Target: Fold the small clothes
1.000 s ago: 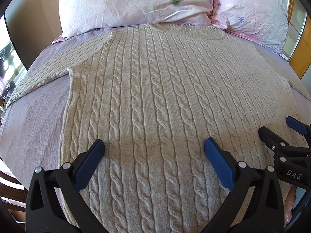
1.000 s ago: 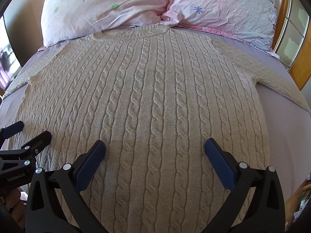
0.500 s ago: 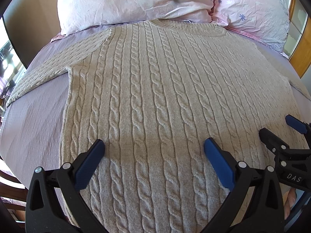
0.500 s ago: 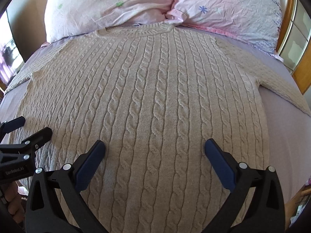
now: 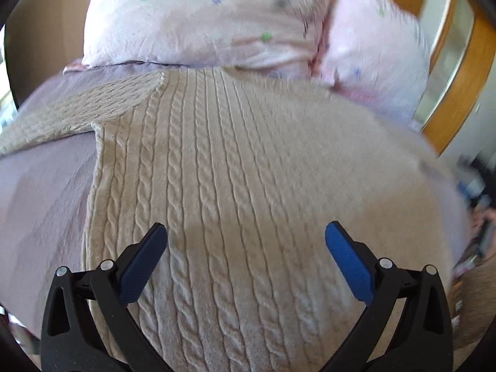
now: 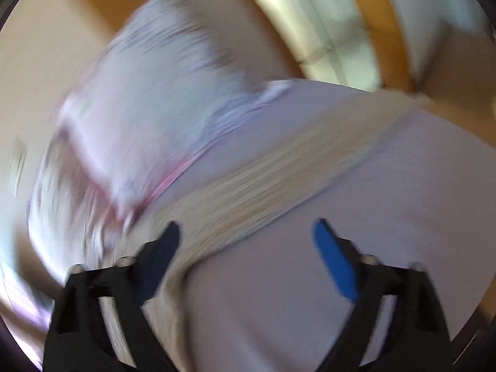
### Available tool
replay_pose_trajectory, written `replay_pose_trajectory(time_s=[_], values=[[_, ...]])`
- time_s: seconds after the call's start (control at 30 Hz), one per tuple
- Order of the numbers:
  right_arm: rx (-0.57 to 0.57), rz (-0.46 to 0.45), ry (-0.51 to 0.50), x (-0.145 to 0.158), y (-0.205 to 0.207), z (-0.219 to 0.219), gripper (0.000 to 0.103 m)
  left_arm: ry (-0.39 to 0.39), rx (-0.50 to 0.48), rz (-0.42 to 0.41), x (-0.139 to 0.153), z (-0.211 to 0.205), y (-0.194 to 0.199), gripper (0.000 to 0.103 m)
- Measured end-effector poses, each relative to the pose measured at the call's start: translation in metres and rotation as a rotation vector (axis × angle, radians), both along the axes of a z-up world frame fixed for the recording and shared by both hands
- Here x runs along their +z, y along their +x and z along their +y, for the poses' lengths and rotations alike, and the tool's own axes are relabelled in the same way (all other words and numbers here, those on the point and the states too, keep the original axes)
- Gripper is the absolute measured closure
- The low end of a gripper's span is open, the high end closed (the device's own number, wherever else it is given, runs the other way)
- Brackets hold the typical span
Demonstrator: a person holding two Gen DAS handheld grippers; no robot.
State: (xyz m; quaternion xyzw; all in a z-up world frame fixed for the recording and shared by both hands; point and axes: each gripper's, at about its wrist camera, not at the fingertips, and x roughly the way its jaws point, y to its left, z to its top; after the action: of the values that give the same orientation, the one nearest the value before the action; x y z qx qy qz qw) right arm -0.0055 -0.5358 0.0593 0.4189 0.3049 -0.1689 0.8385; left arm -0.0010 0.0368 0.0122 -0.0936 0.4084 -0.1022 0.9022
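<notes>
A beige cable-knit sweater (image 5: 235, 167) lies flat, front up, on a lilac bed sheet (image 5: 40, 192), neck toward the pillows. Its left sleeve (image 5: 71, 111) stretches out to the left. My left gripper (image 5: 246, 248) is open and empty, hovering over the sweater's lower body. In the right wrist view, badly blurred by motion, my right gripper (image 6: 248, 248) is open and empty above the sweater's right sleeve (image 6: 279, 179), which runs diagonally across the sheet (image 6: 356, 217).
Two pink floral pillows (image 5: 201, 18) lie at the head of the bed. A wooden frame with glass panes (image 5: 458, 62) stands to the right. A hand shows at the right edge (image 5: 474, 297).
Both grippers moved forward up the bed. The right gripper swung fast to the right, off the sweater's body toward the right sleeve, and left the left wrist view. Both stay open.
</notes>
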Motion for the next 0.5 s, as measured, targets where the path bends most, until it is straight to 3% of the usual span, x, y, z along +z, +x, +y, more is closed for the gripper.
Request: replay_pose_trajectory(time_s=[0.03, 0.13, 0.2, 0.27, 0.33, 0.37, 0.4, 0.47, 0.5], values=[[-0.092, 0.011, 0.066, -0.010, -0.005, -0.032, 0.035, -0.078, 0.023, -0.037, 0.004, 0.015, 0.001, 0.002], [-0.215, 0.036, 0.143, -0.027, -0.009, -0.078, 0.045, -0.255, 0.062, -0.101, 0.009, 0.050, 0.001, 0.002], [-0.236, 0.019, 0.169, -0.035, -0.008, -0.092, 0.050, -0.304, 0.081, -0.125, 0.013, 0.065, 0.002, 0.002], [-0.255, 0.016, 0.176, -0.036, -0.006, -0.099, 0.053, -0.279, 0.129, -0.153, 0.020, 0.081, 0.003, 0.002], [-0.262, 0.030, 0.165, -0.039, -0.005, -0.105, 0.066, -0.222, 0.179, -0.169, 0.027, 0.095, 0.005, 0.002], [-0.268, 0.048, 0.163, -0.043, 0.000, -0.112, 0.089, -0.185, 0.214, -0.180, 0.030, 0.105, 0.005, 0.002], [-0.276, 0.068, 0.171, -0.047, 0.010, -0.116, 0.095, -0.167, 0.243, -0.184, 0.033, 0.113, 0.004, 0.002], [-0.271, 0.040, 0.146, -0.038, 0.011, -0.106, 0.095, -0.176, 0.314, -0.188, 0.037, 0.141, 0.002, 0.002], [-0.217, -0.015, 0.084, -0.016, 0.018, -0.090, 0.095, -0.196, 0.347, -0.195, 0.038, 0.154, 0.001, 0.002]])
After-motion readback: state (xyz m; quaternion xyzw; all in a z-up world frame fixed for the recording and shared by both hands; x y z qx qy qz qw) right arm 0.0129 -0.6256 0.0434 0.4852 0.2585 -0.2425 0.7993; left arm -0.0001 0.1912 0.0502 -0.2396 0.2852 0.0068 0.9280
